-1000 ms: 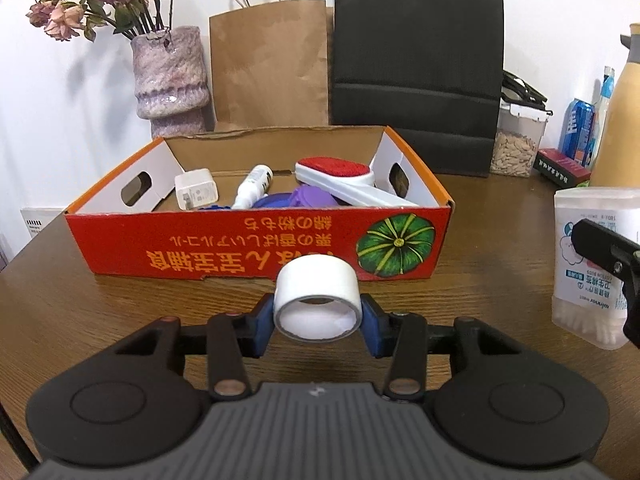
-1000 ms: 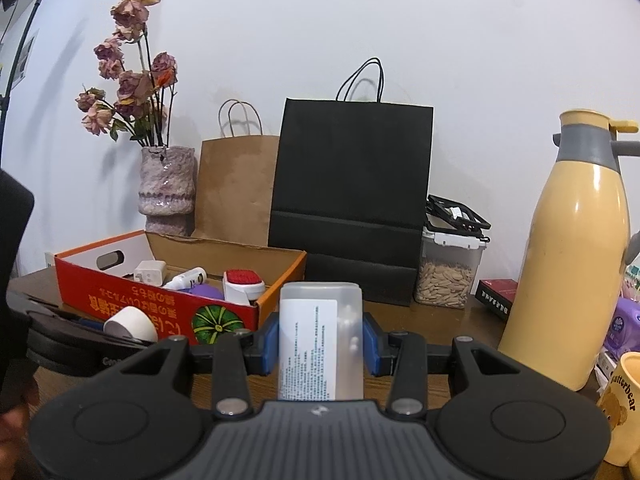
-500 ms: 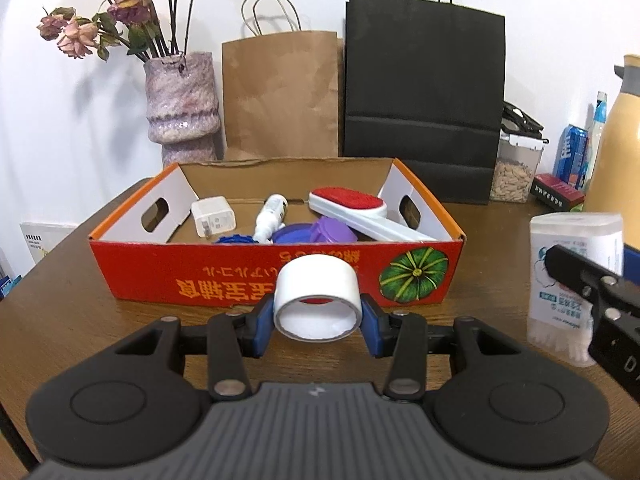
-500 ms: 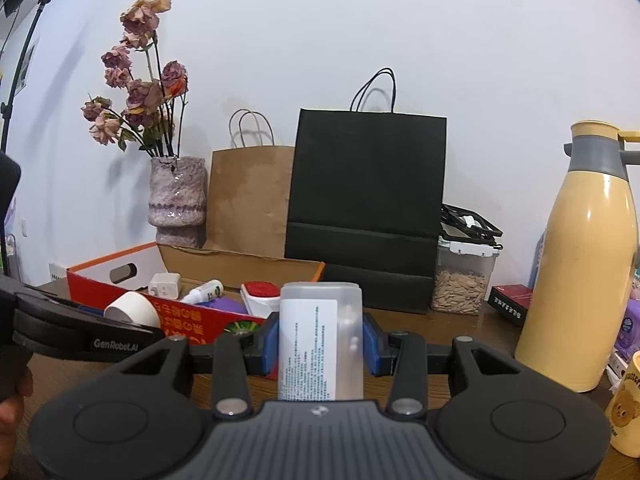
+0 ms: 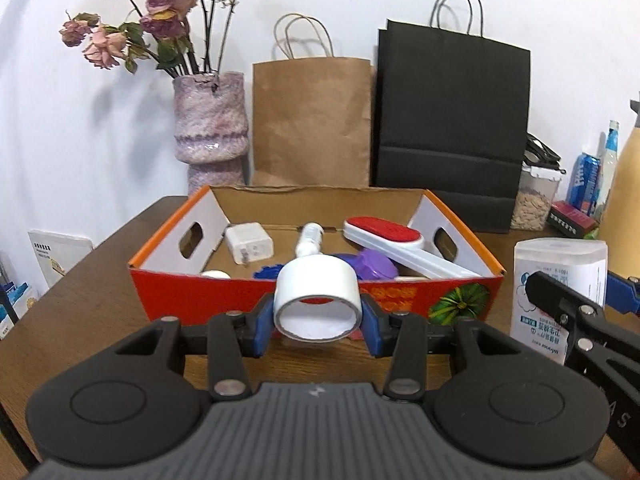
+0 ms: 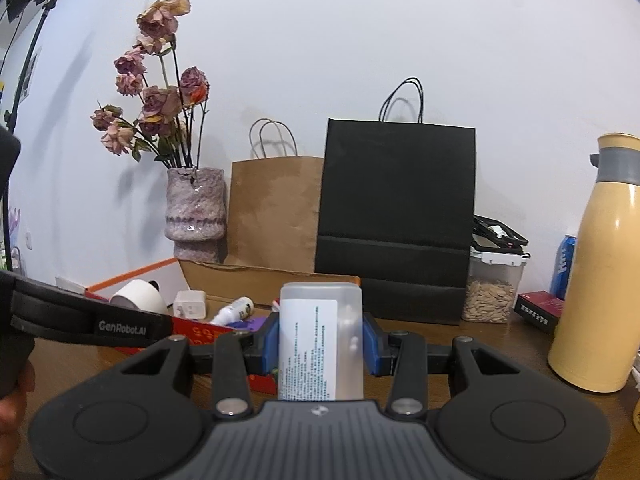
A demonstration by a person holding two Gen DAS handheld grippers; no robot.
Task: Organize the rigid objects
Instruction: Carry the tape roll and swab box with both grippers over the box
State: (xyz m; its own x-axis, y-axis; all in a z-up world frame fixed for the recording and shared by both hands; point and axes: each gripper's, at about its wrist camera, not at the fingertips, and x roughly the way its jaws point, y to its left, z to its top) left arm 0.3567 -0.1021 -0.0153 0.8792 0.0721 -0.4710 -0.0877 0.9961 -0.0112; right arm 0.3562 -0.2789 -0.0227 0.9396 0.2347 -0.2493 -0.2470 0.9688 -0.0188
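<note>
My left gripper (image 5: 318,322) is shut on a white roll of tape (image 5: 317,300), held in the air just before the near wall of the red cardboard box (image 5: 224,300). The box holds a white charger (image 5: 249,243), a small white bottle (image 5: 310,239), a red-and-white brush (image 5: 394,242) and purple and blue pieces. My right gripper (image 6: 320,340) is shut on a clear cotton-swab box (image 6: 320,340), upright, to the right of the cardboard box (image 6: 208,330). In the left wrist view the swab box (image 5: 560,280) shows at the right, with a right finger (image 5: 568,306) across it.
Behind the box stand a vase of dried roses (image 5: 210,128), a brown paper bag (image 5: 312,120) and a black paper bag (image 5: 452,120). To the right are a seed jar (image 6: 494,292), a blue can (image 6: 564,260), a red packet (image 6: 540,308) and a tall yellow flask (image 6: 604,272). A hand (image 6: 12,404) holds the left gripper.
Both grippers have moved toward the cardboard box and risen slightly, so I look further into it. The tape and the swab box stay gripped as before.
</note>
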